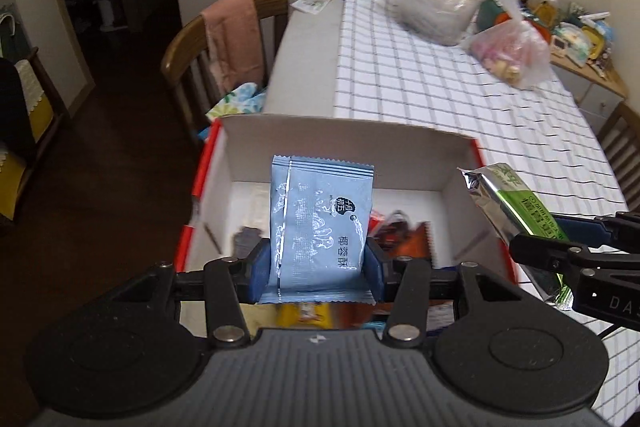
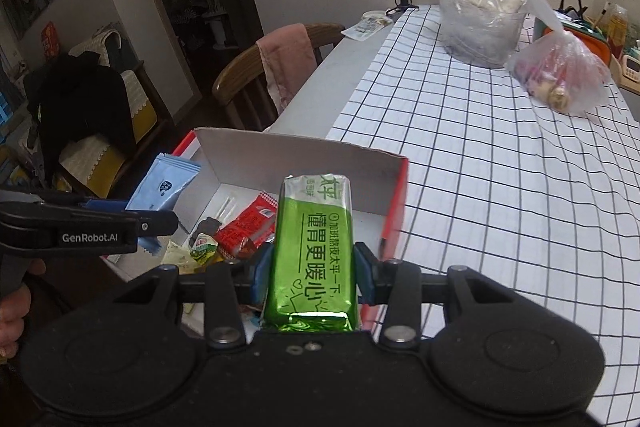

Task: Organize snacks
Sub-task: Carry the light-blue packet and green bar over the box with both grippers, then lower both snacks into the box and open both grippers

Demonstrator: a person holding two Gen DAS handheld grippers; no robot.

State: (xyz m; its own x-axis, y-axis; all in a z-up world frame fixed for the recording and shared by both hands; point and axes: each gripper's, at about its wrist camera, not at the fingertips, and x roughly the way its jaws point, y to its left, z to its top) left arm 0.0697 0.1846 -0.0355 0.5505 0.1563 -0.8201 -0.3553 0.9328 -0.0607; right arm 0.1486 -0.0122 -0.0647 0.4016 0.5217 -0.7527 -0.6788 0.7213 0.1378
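Our left claw [image 1: 316,263] grips a blue packet [image 1: 320,223], our right claw [image 2: 314,273] a green pack [image 2: 314,251], above the box [image 1: 344,143].

The light blue packet [image 1: 320,227] stands in front of the middle of the open box [image 1: 344,143], so the snacks on the box floor show only as blurred scraps of red, orange and dark wrapper to its right and yellow below it, none of them readable. In the left wrist view the green foil pack [image 1: 516,215] is hidden at its near end behind the right gripper [image 1: 560,251], itself cut off by the right edge. Across the checked tablecloth [image 2: 500,187], what fills the two plastic bags [image 2: 480,23] at the far end is too hazy to name, and the clutter past them at the far right is too small to tell.
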